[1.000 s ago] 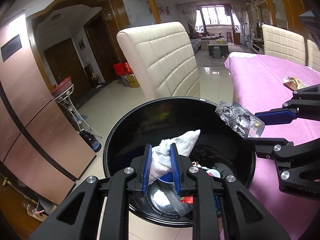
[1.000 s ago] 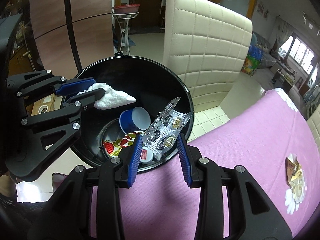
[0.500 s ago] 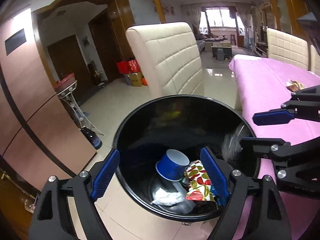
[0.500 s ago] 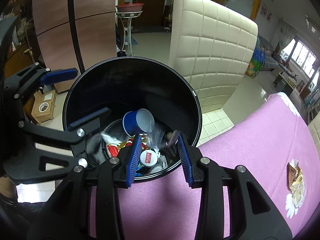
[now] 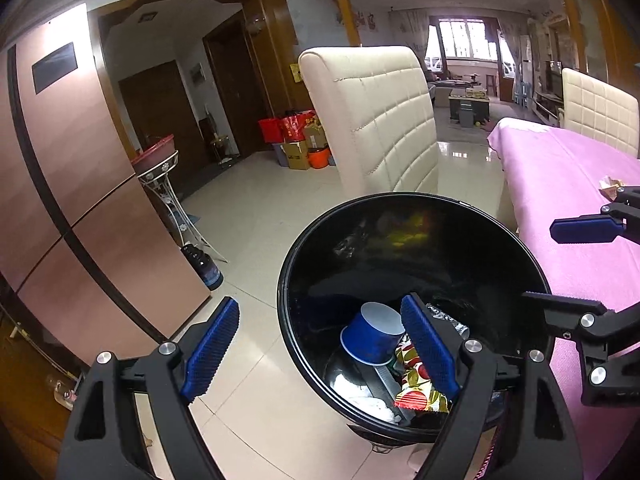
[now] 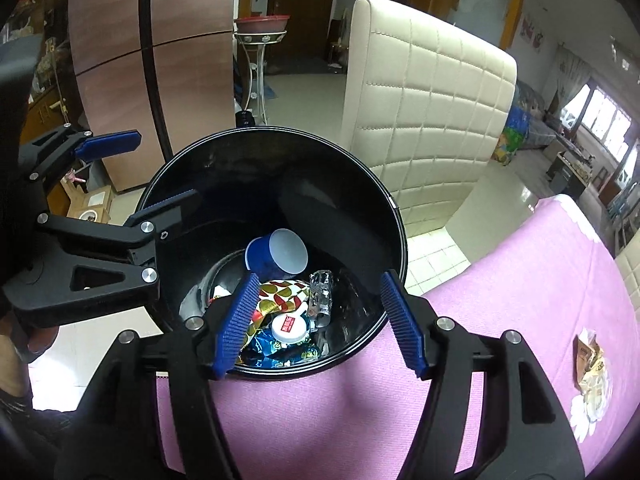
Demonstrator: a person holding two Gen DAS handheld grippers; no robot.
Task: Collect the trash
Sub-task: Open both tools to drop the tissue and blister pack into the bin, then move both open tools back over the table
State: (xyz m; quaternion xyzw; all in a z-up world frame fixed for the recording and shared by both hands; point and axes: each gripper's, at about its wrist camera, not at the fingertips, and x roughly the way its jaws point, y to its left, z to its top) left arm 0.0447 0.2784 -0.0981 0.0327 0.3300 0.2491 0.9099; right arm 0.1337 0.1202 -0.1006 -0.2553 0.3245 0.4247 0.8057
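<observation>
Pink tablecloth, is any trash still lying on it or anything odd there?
Yes. One crumpled wrapper still lies on the pink tablecloth, well away from the black bin. Both grippers are open and hold nothing.

Crowding the round black plastic bin [image 6: 394, 216] mouth at centre frame: wide-spread left gripper [image 6: 138, 176], leaving right half passable.

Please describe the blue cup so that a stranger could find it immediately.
Look into the round black trash bin beside the pink-covered table. The blue paper cup lies tipped on the trash, white inside showing. It is the only plain blue thing; its neighbours are printed wrappers.
</observation>
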